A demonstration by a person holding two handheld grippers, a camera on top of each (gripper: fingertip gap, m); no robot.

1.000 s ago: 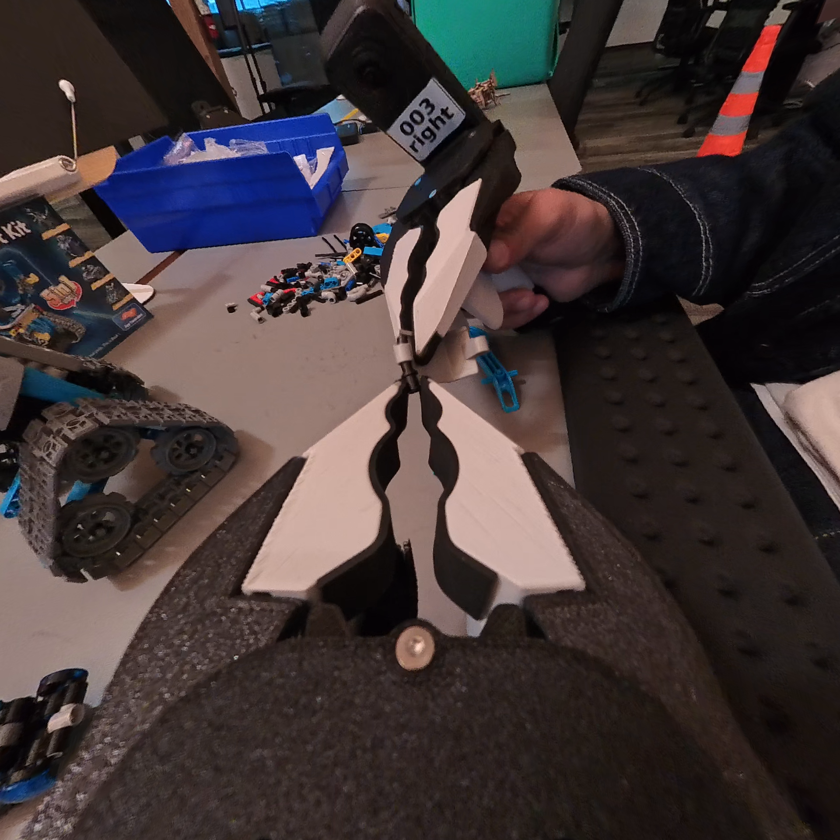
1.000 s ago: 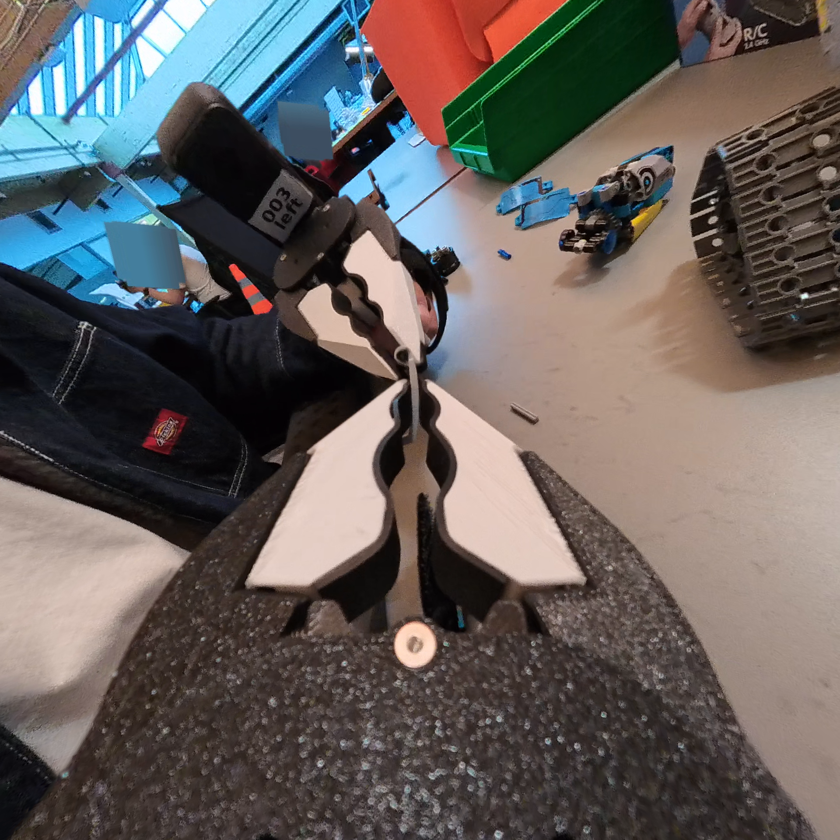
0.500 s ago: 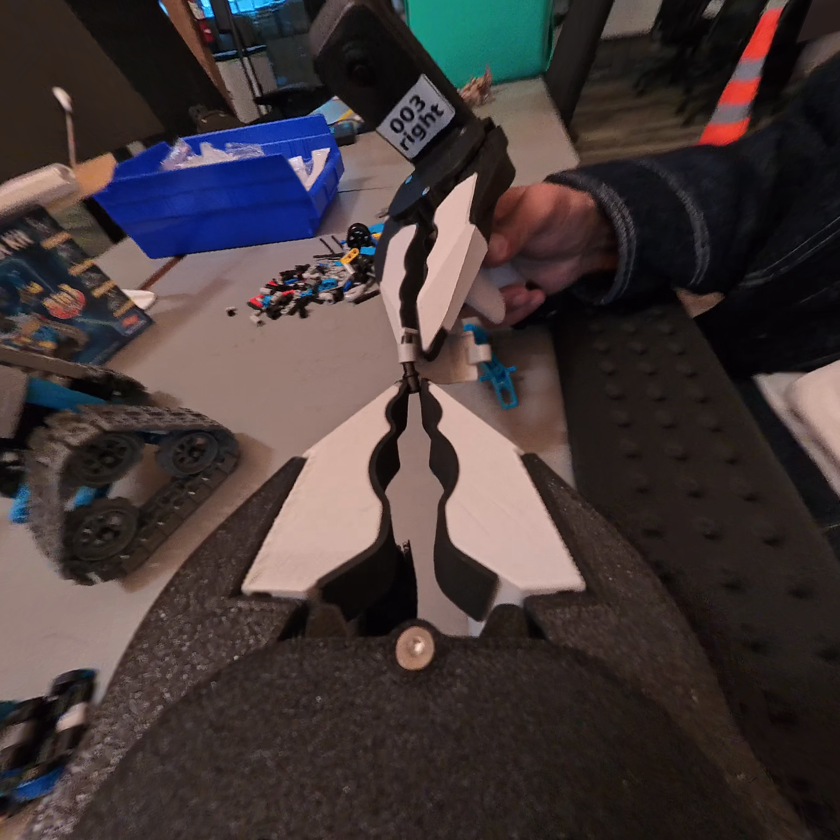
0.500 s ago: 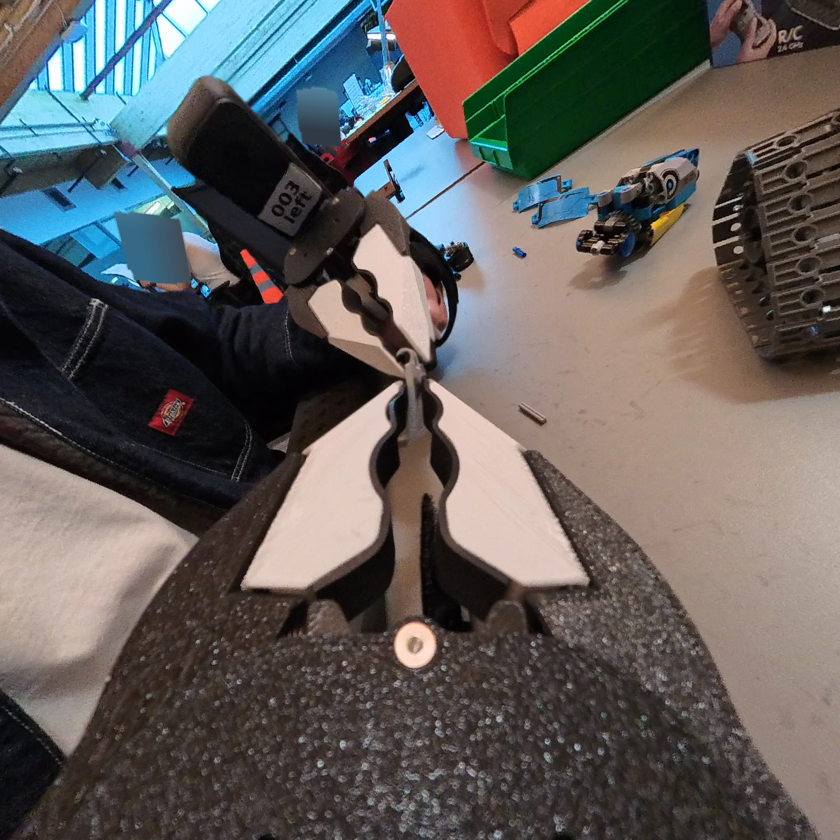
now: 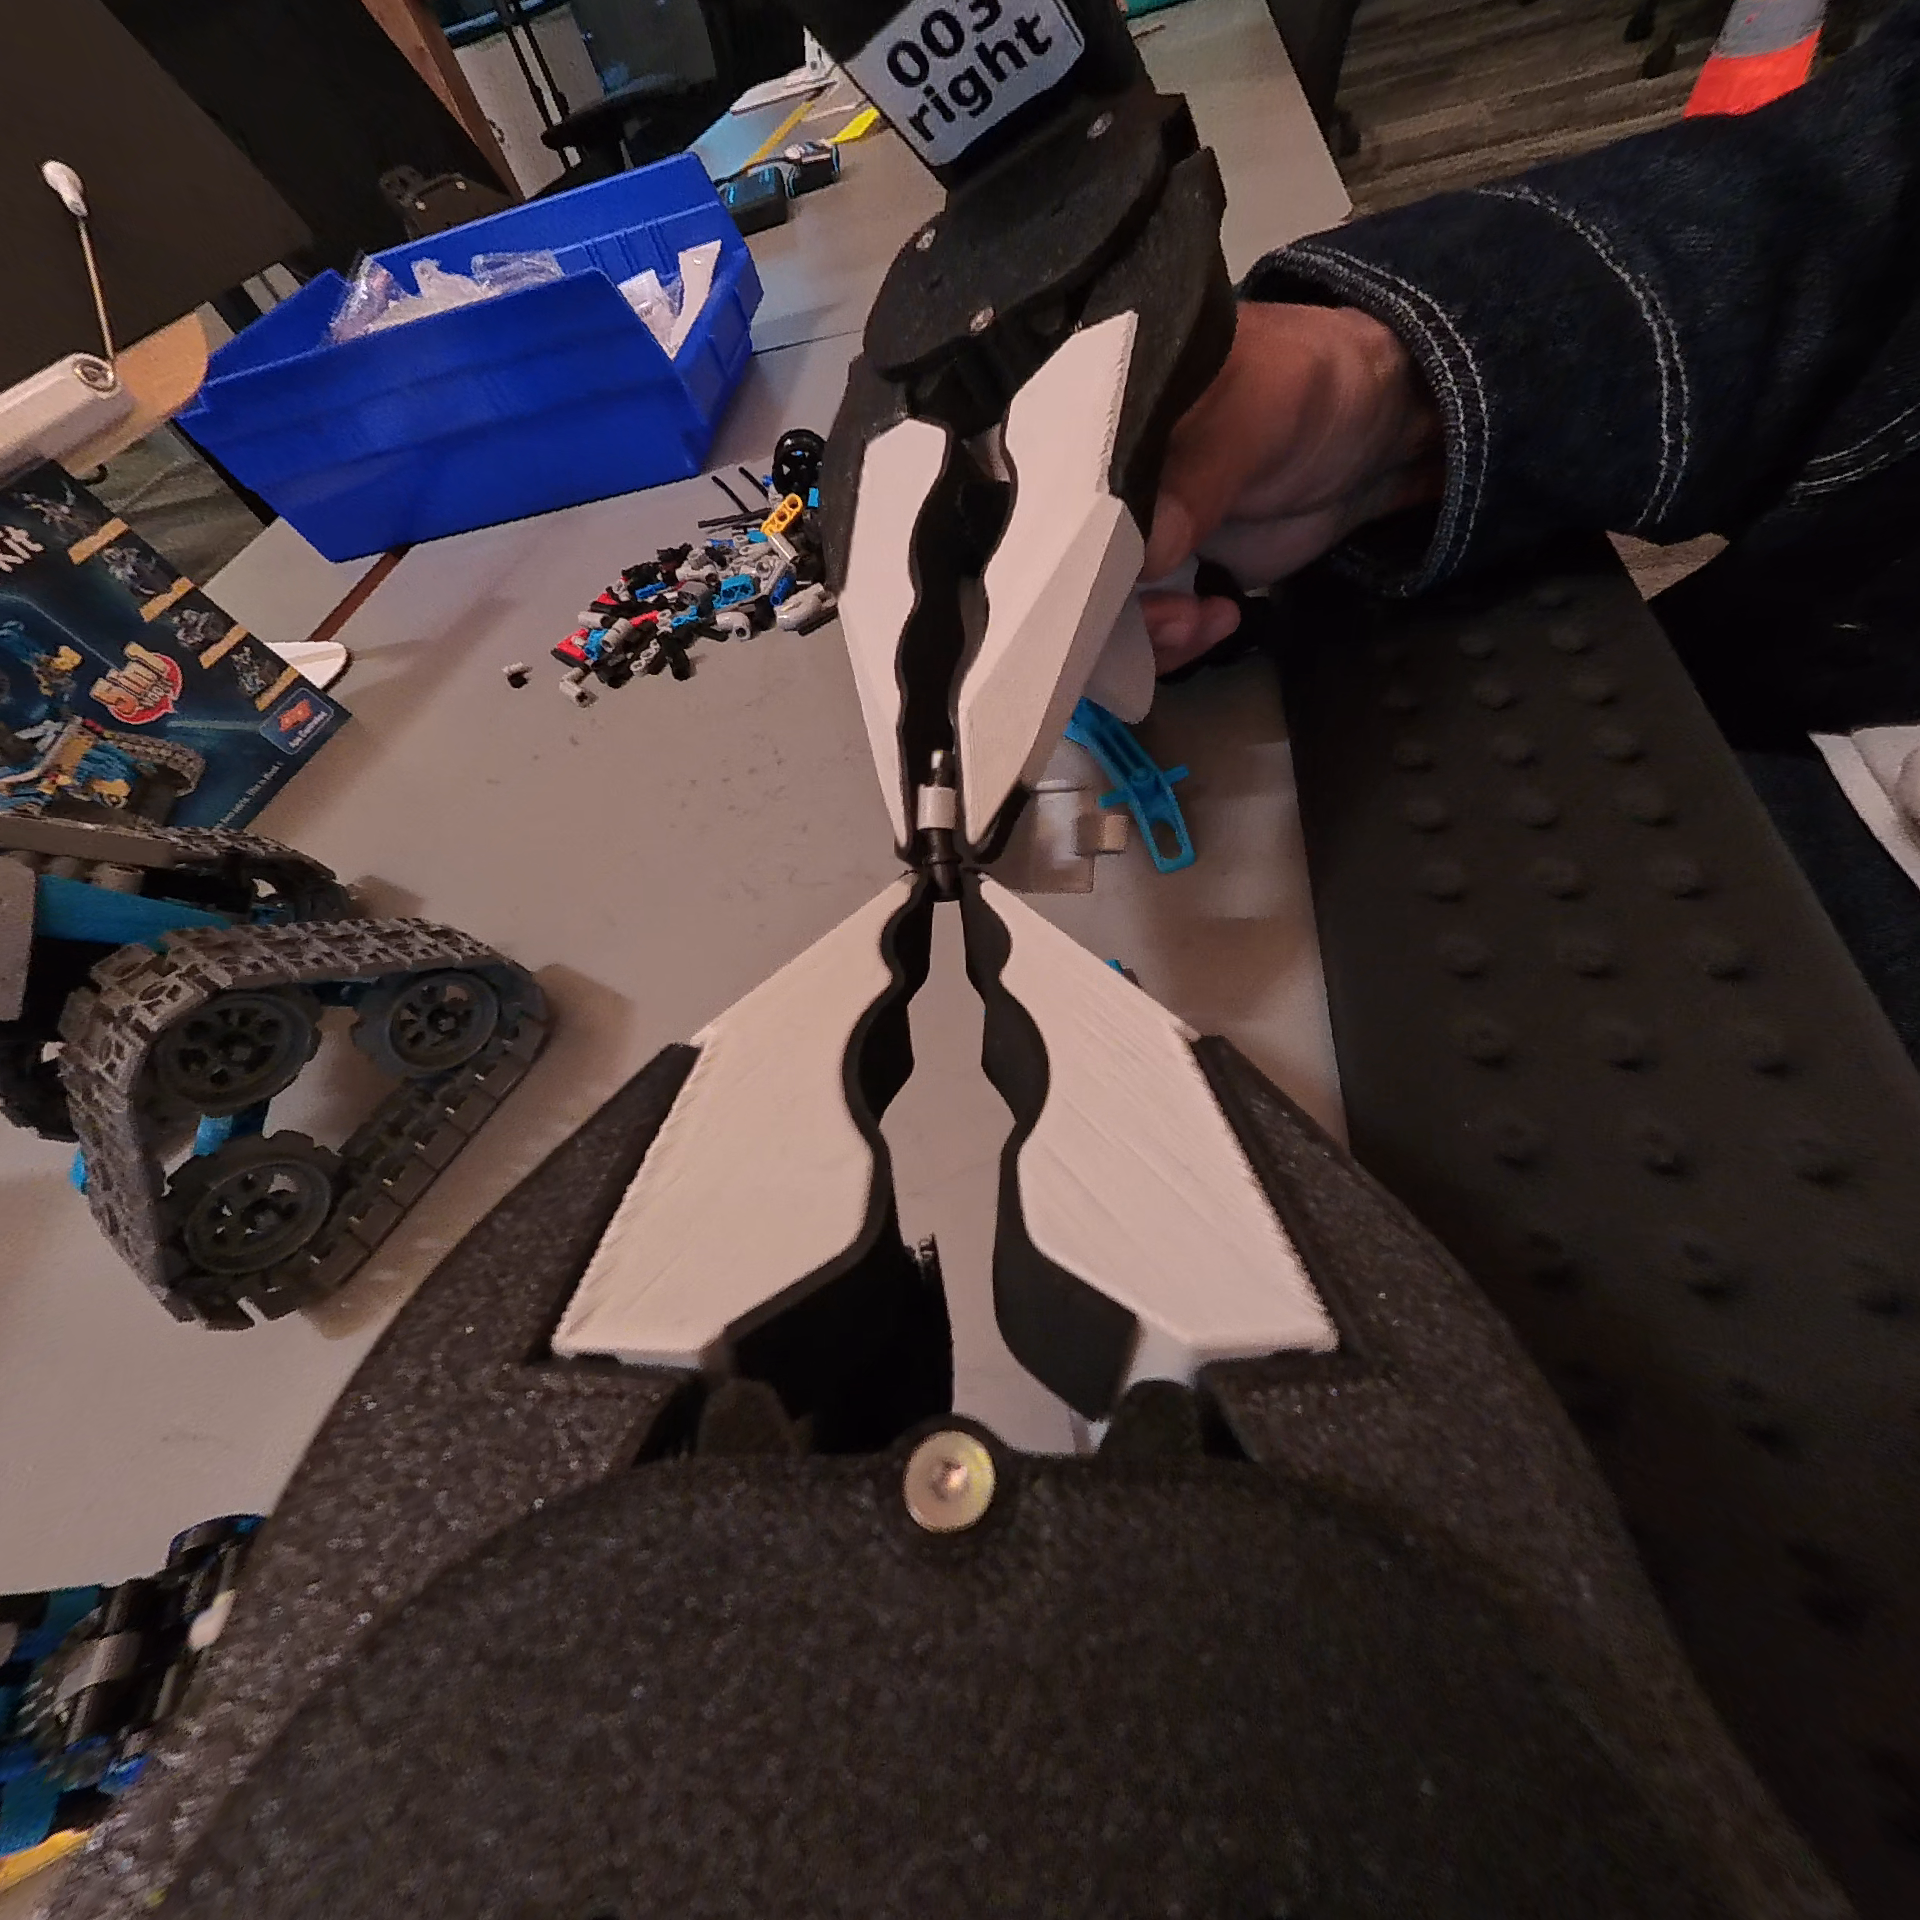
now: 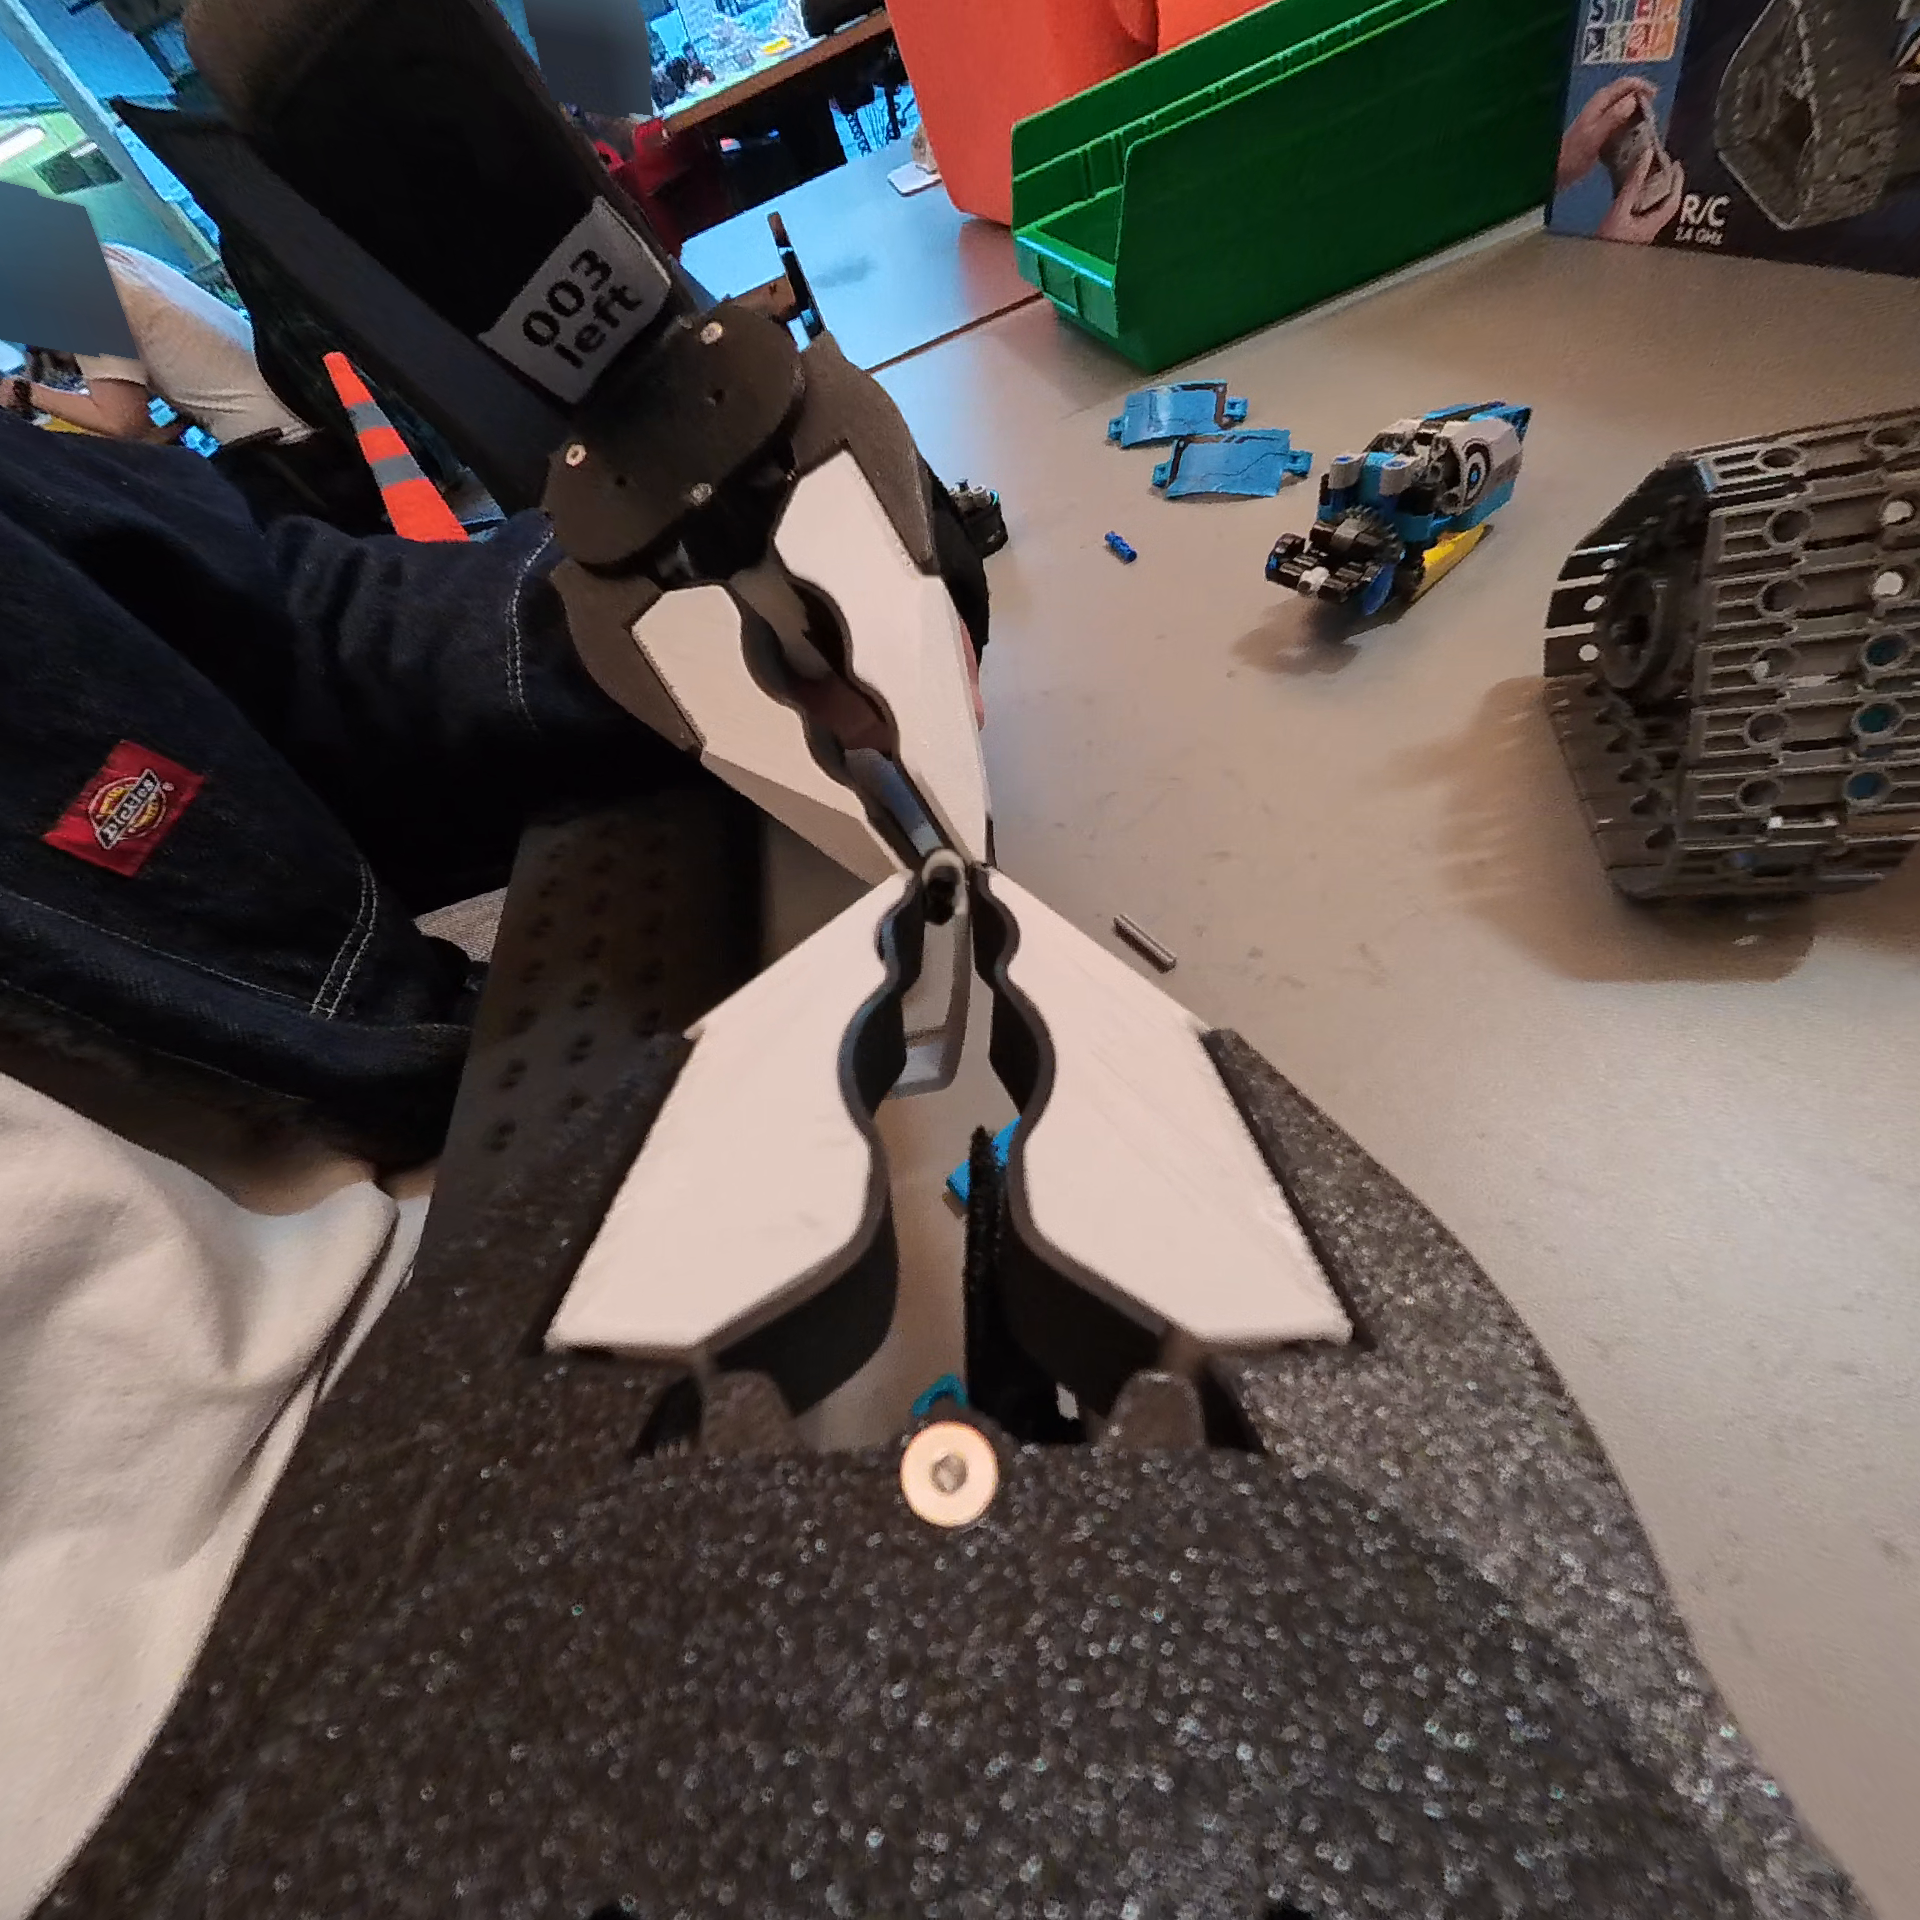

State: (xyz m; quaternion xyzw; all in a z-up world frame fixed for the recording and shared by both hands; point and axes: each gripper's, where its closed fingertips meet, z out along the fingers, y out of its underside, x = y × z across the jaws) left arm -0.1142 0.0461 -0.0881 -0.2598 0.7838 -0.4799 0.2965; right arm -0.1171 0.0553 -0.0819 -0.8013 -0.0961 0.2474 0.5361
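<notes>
Two white-fingered black foam grippers meeting tip to tip over a smooth grey table (image 5: 644,831), left gripper (image 5: 940,902) clenched on a small black pin (image 5: 943,871), right gripper (image 6: 948,883) clenched on a grey sleeve (image 5: 935,802), blue plastic bin (image 5: 488,374), ribbed grey tracked toy vehicle (image 5: 260,1112), studded black mat (image 5: 1621,1039), glossy green bin (image 6: 1278,177), open workshop room behind.

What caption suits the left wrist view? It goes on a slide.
Left gripper and right gripper meet tip to tip on a small pin assembly above the grey table.
</notes>
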